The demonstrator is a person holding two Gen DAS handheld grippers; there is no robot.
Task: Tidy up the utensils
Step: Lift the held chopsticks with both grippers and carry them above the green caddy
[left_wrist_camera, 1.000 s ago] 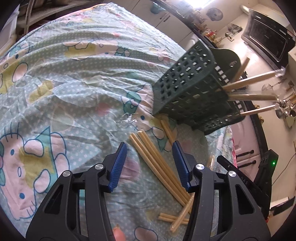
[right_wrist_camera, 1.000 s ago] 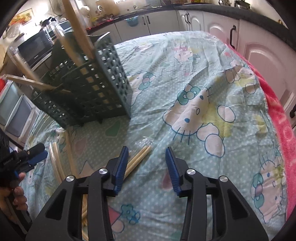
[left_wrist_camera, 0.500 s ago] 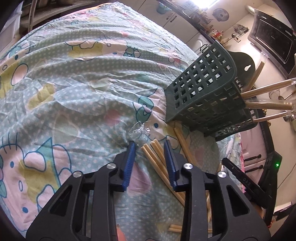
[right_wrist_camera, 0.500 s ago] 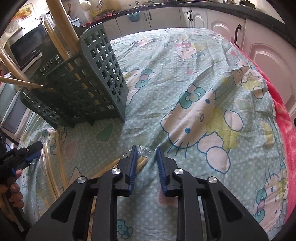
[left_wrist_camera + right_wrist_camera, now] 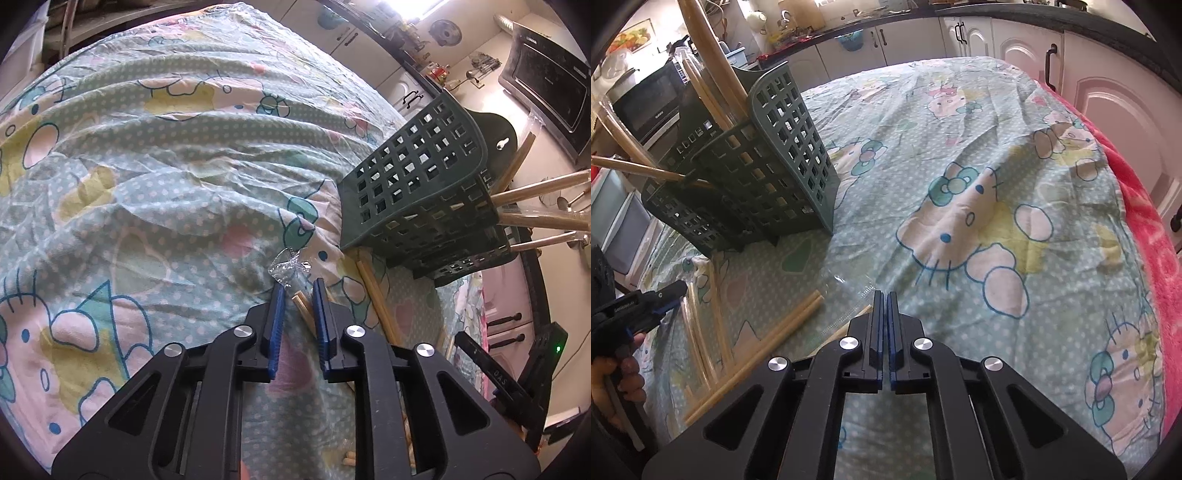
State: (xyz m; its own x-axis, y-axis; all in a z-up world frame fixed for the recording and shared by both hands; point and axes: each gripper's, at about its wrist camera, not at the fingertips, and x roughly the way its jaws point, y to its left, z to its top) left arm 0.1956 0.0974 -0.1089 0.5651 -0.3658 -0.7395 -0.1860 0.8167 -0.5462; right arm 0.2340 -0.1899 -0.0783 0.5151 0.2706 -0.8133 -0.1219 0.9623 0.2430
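Observation:
A dark green lattice utensil basket point(image 5: 417, 192) point(image 5: 768, 166) stands on the cartoon-print cloth with several wooden chopsticks point(image 5: 535, 188) sticking out of it. In front of it lie more chopsticks in clear wrappers point(image 5: 798, 317). My left gripper point(image 5: 297, 291) is closing on the end of one wrapped pair of chopsticks point(image 5: 300, 301), which sits between its blue pads. My right gripper point(image 5: 882, 293) is shut, and the crinkled clear wrapper end point(image 5: 866, 291) of another pair appears pinched at its tips. The right wrist view shows the left gripper point(image 5: 670, 295) at the far left, held by a hand.
The cloth point(image 5: 147, 166) covers the whole table and is wrinkled. A red blanket point(image 5: 1145, 229) runs along the right edge. A microwave point(image 5: 653, 99) and white cabinets point(image 5: 1108, 92) stand beyond the table. Loose chopsticks point(image 5: 376, 299) lie beside the basket's foot.
Both grippers have gone from wide open to nearly closed. The left one has slid forward over the end of a wrapped pair; the right one has narrowed onto a wrapper end.

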